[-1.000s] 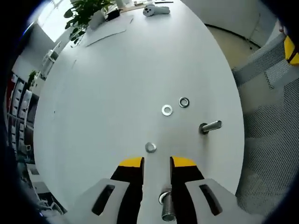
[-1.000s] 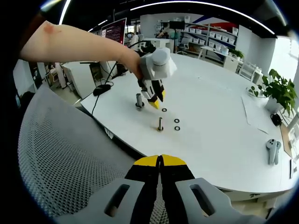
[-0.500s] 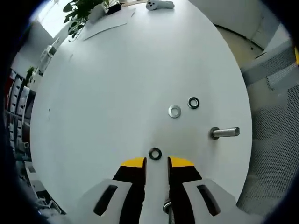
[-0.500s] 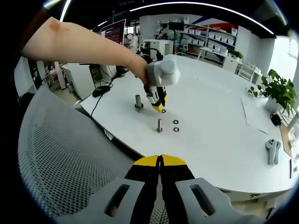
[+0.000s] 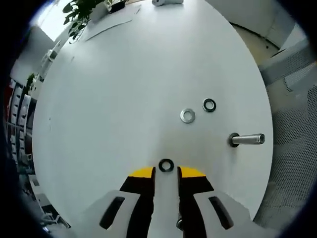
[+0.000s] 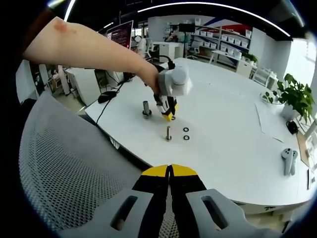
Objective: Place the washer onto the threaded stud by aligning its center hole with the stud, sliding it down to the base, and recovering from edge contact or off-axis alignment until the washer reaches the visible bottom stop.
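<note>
the left gripper [image 5: 166,172] hangs low over the white table [image 5: 109,99] with its yellow-tipped jaws parted and nothing between them. just ahead of the tips, right on the line between them, lies a dark washer [image 5: 166,165], flat on the table; it looks near enough that a short push forward would bring the jaws to either side of it. this is the relation the coming move seems to turn on: the washer sits dead ahead of the left gripper, so i'd judge the approach needs little sideways correction, only a careful drop so the tips straddle the ring instead of riding over it.

farther out and to the right in the left gripper view stands the threaded stud [image 5: 246,139], upright on the table, though the fisheye lays its long axis out sideways. beyond the near washer lie a bright washer [image 5: 187,116] and another dark one [image 5: 209,104], just beside each other and well apart from the stud.

the right gripper [image 6: 170,170] is held back off the table over a mesh chair back [image 6: 64,163], its jaws pressed together on nothing. from there the left gripper [image 6: 168,115] shows close to a second, thicker stud [image 6: 147,108], with the thin stud [image 6: 169,133] nearer. the left is plainly the nearer hand for the pickup.
</note>
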Tool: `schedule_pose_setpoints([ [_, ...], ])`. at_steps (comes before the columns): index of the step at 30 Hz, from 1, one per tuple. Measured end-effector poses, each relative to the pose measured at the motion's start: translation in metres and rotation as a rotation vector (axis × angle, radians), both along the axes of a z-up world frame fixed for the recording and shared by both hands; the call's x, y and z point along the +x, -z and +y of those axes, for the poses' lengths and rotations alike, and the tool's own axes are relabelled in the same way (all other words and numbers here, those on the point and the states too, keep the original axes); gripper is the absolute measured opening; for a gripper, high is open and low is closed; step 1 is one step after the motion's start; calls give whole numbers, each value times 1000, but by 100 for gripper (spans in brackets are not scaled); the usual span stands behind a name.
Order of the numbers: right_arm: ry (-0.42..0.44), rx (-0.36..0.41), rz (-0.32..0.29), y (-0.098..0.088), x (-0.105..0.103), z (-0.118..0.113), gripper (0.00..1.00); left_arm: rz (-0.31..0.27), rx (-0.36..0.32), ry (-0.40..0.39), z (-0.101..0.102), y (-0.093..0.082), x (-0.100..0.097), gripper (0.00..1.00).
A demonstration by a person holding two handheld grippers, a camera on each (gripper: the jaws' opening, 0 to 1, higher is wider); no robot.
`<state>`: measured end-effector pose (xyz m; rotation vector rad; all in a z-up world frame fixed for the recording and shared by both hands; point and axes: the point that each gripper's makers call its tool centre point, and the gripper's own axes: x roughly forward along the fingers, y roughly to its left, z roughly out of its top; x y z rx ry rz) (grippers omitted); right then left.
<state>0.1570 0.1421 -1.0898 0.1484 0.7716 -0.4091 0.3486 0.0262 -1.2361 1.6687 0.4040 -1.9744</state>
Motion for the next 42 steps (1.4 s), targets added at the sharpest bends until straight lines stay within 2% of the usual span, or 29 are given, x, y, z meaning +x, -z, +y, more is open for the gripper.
schedule_pose_setpoints([
  [2, 0, 0, 1, 0, 0, 0, 4, 14, 14, 22, 0, 1, -1, 11],
  [4, 0, 1, 1, 0, 0, 0, 4, 26, 32, -8, 2, 2, -3, 10],
  [10, 0, 2, 2, 0, -1, 1, 4, 27, 37, -13, -1, 2, -2, 11],
  [14, -2, 1, 1, 0, -1, 1, 4, 34, 6, -16, -9, 1, 0, 18],
  [16, -1, 1, 1, 0, -1, 1, 4, 45, 21, -32, -9, 2, 0, 17],
  [21, -5, 2, 0, 0, -1, 1, 4, 54, 35, 26, -6, 4, -5, 11],
  [23, -7, 3, 1, 0, 0, 2, 4, 58, 38, 23, -7, 4, -7, 11],
  [27, -9, 4, 1, 1, 0, 1, 4, 68, 48, 8, -9, 4, -5, 10],
  [29, -11, 3, 0, 0, 0, 1, 4, 72, 57, -58, -8, 3, -5, 10],
  [30, -12, 4, 1, 0, 0, 1, 4, 64, 45, -83, -11, 3, -4, 9],
  [37, -15, 3, -1, 0, 0, 2, 4, 4, 4, -50, -7, 2, -5, 9],
  [42, -16, 3, -2, 0, 0, 1, 4, 22, 7, -63, 0, -4, -7, 9],
])
